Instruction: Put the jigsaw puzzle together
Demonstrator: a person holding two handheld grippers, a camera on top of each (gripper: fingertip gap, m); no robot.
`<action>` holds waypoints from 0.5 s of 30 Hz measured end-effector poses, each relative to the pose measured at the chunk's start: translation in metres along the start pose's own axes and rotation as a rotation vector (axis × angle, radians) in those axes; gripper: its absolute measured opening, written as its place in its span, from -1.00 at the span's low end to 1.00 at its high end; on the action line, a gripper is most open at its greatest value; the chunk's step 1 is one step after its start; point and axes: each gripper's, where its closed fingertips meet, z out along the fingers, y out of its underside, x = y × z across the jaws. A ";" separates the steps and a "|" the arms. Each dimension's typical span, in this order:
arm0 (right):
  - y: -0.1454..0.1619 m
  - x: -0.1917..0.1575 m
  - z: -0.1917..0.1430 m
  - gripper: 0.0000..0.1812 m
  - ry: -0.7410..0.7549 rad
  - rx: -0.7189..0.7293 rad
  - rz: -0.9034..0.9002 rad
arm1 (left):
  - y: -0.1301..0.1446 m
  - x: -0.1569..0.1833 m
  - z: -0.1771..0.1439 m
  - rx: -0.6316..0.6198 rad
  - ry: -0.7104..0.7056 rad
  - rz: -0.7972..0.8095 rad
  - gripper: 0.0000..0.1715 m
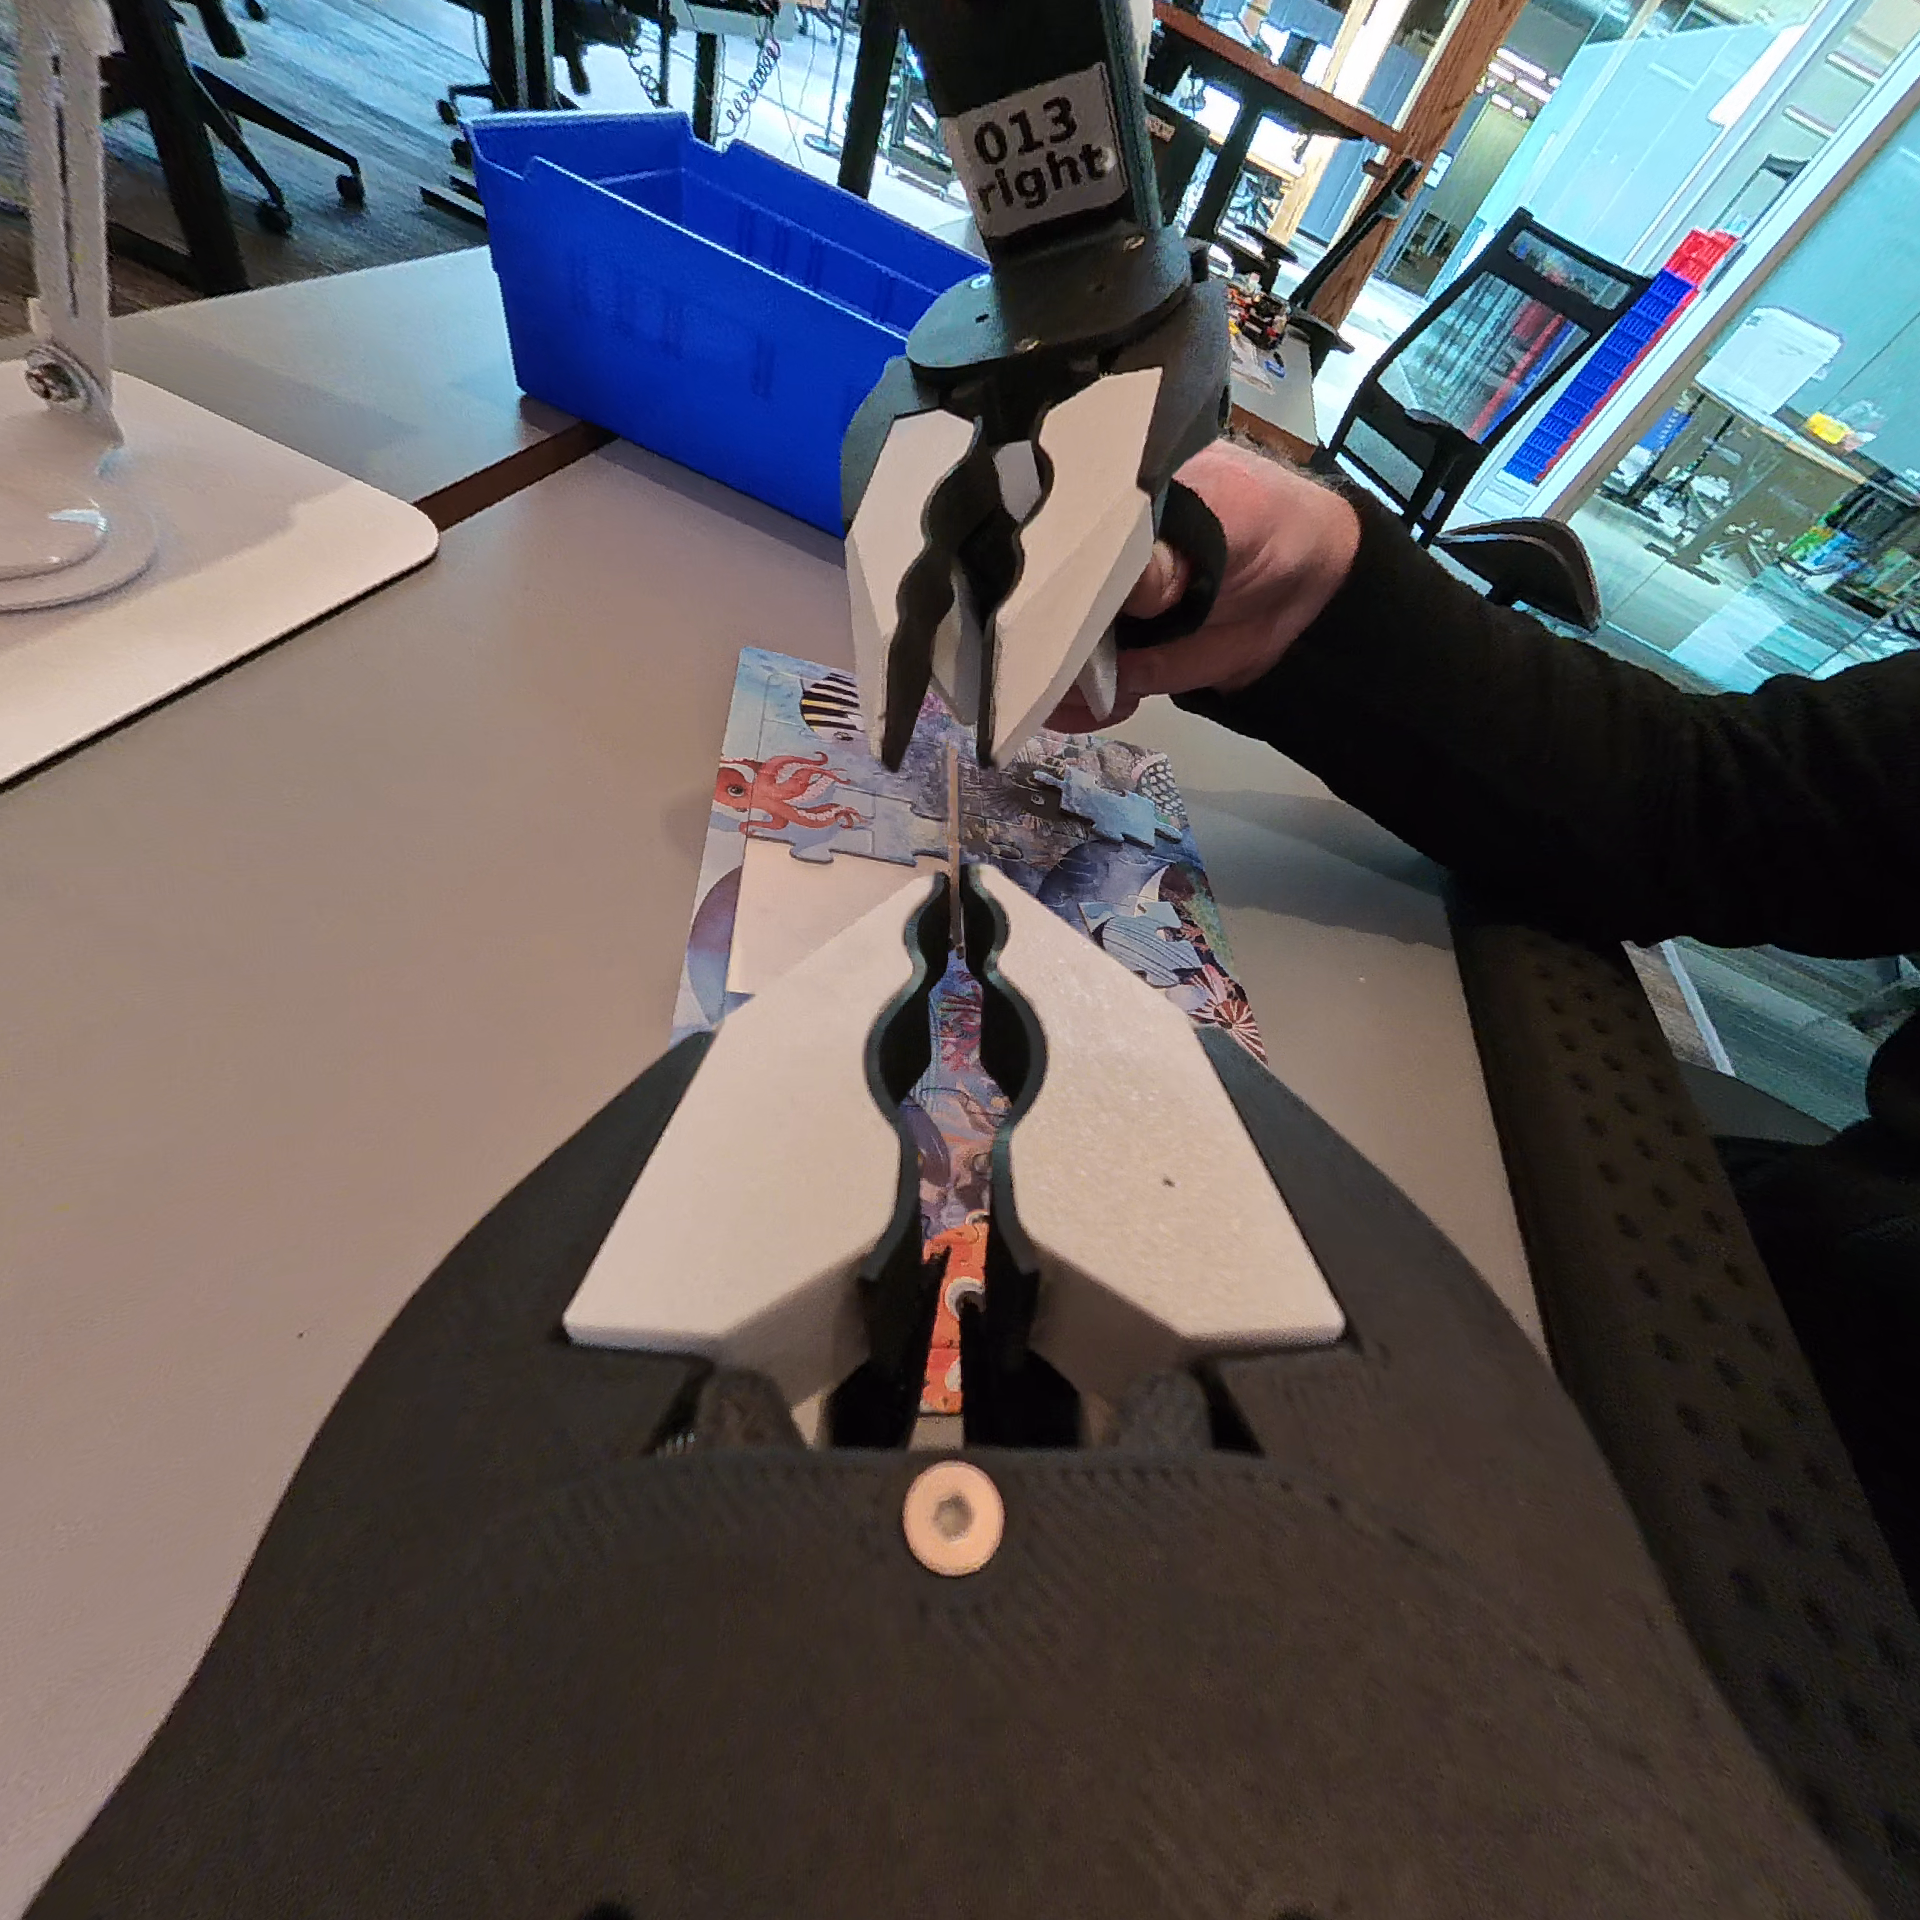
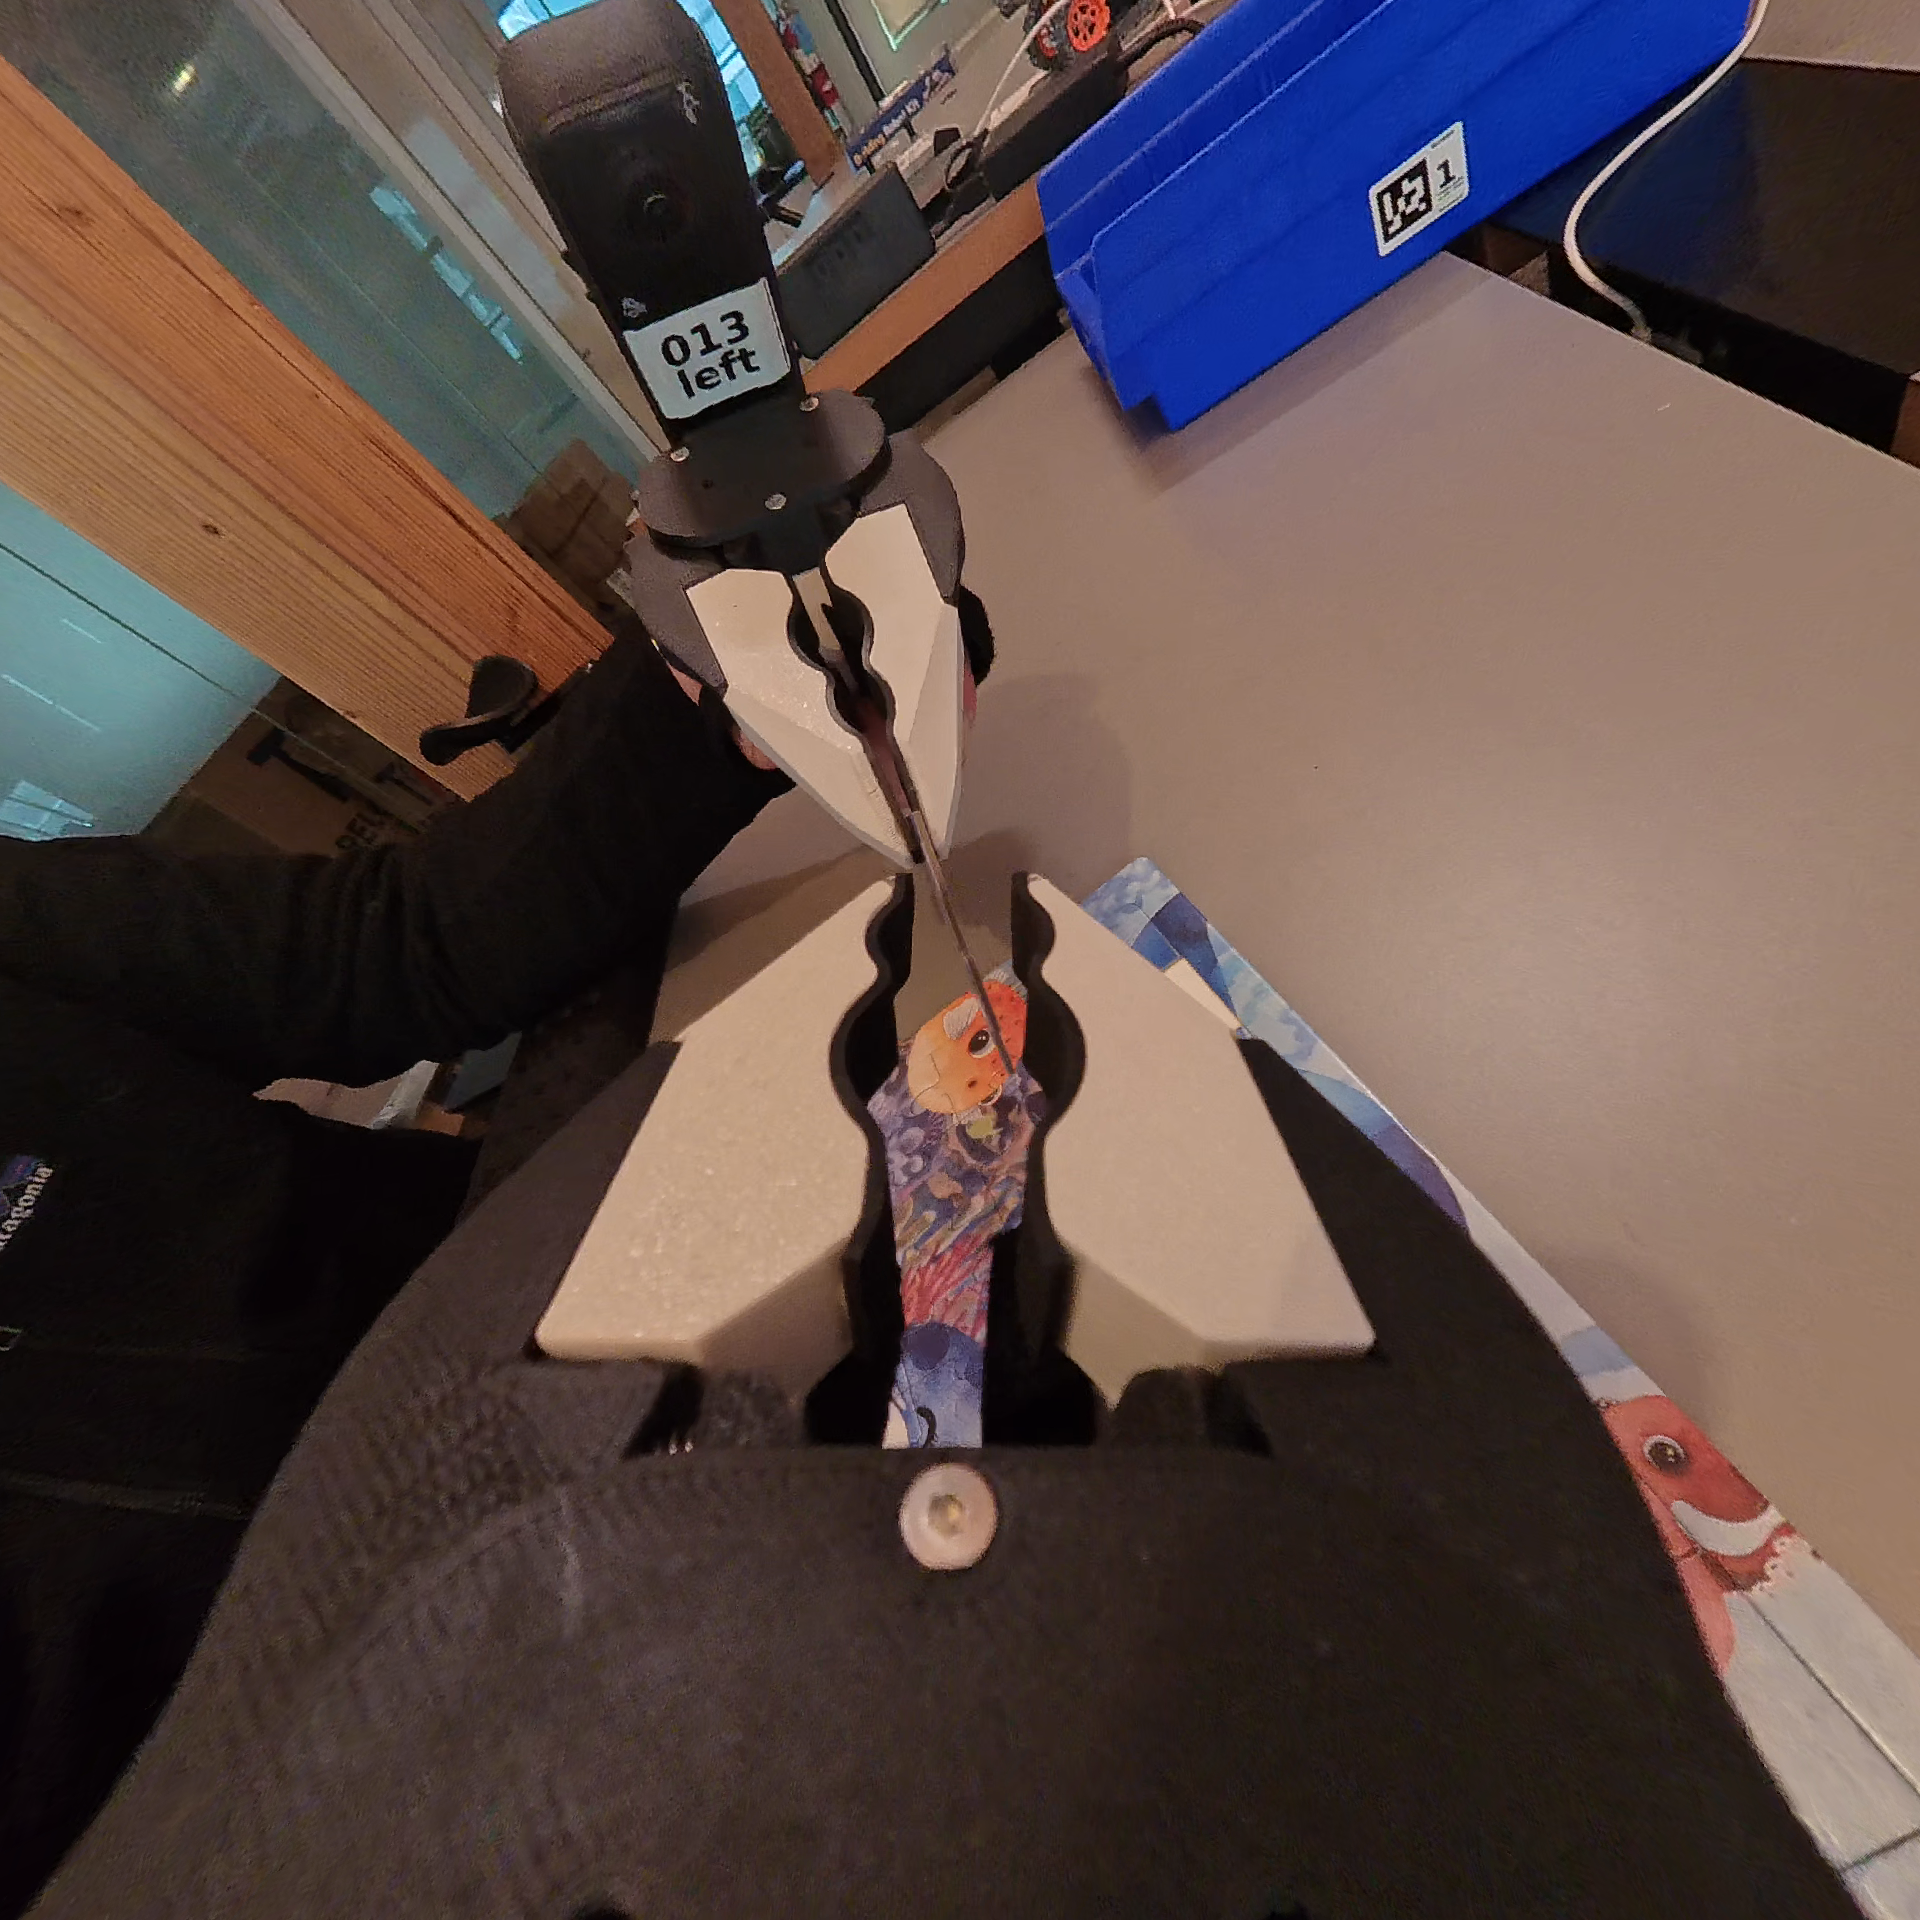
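A partly built sea-themed jigsaw puzzle (image 1: 1101,894) lies flat on the grey table, with a red octopus at its far left and a bare gap (image 1: 821,914) near its left side. Two loose pieces (image 1: 1101,805) lie on top of it. My left gripper (image 1: 953,883) is shut on a thin puzzle piece (image 1: 954,831), held on edge above the puzzle. My right gripper (image 1: 940,756) comes down from the far side, open, with one fingertip on each side of that piece's far end. In the right wrist view the piece (image 2: 958,935) runs from the left gripper (image 2: 920,842) into the gap of my right gripper (image 2: 961,883), above the puzzle (image 2: 1766,1662).
A blue plastic bin (image 1: 707,301) stands on the table behind the puzzle and shows in the right wrist view (image 2: 1299,208). A white stand base (image 1: 156,540) sits at the far left. A black mesh chair (image 1: 1621,1247) is at the table's right edge. Both grippers' tips are close together, under 4 cm apart. The white stand base (image 1: 156,540) is about 30 cm from my right fingertips.
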 end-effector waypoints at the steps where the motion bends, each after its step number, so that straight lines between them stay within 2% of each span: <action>1: 0.001 0.000 0.001 -0.81 -0.001 -0.005 -0.002 | 0.001 0.001 0.002 -0.008 0.005 0.001 -1.00; 3: 0.002 -0.002 0.003 -0.83 -0.003 -0.016 -0.009 | 0.003 0.004 0.006 -0.020 0.018 0.004 -1.00; 6: 0.008 -0.006 0.006 -0.98 -0.014 -0.049 -0.031 | 0.007 0.004 0.011 -0.042 0.016 0.006 -1.00; 11: 0.008 -0.004 0.002 -0.99 0.007 -0.062 -0.046 | 0.005 0.001 0.016 -0.020 0.013 -0.005 -1.00; 15: 0.008 0.004 -0.003 -1.00 0.030 -0.049 -0.024 | 0.008 -0.009 0.017 -0.036 -0.041 -0.001 -0.86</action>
